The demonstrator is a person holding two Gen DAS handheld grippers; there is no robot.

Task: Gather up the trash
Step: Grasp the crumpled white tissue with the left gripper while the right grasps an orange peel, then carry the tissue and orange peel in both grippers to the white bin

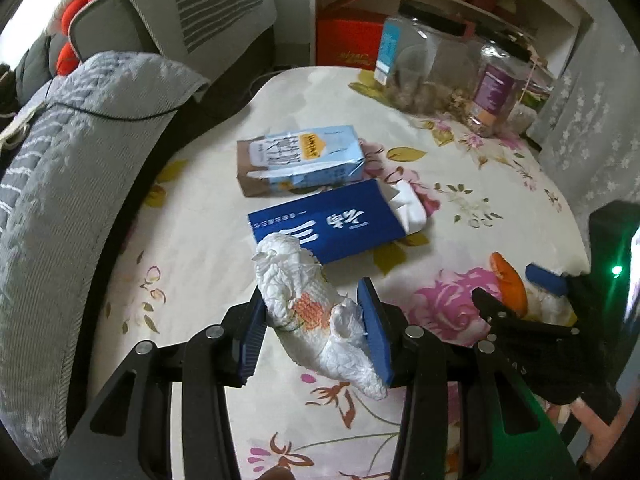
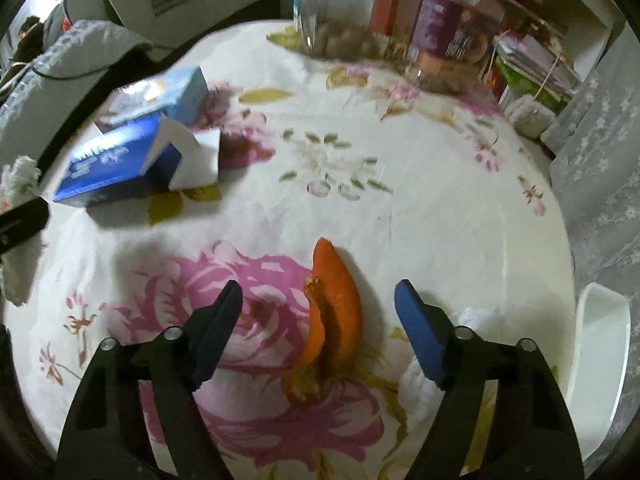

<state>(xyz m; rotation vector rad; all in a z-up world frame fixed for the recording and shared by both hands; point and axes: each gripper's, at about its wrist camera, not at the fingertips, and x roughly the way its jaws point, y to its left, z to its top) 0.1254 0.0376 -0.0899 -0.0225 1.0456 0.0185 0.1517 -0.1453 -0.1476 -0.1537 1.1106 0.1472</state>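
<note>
The left gripper (image 1: 314, 326) has its fingers clamped on a crumpled tissue (image 1: 316, 316), held above the floral bench (image 1: 460, 208). The right gripper (image 2: 320, 320) has its fingers apart, straddling an orange peel (image 2: 336, 312) lying on the bench, untouched. A blue box (image 1: 332, 220) lies beyond.

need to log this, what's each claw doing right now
left claw: shut on tissue
right claw: open around orange peel, not gripping it
</note>
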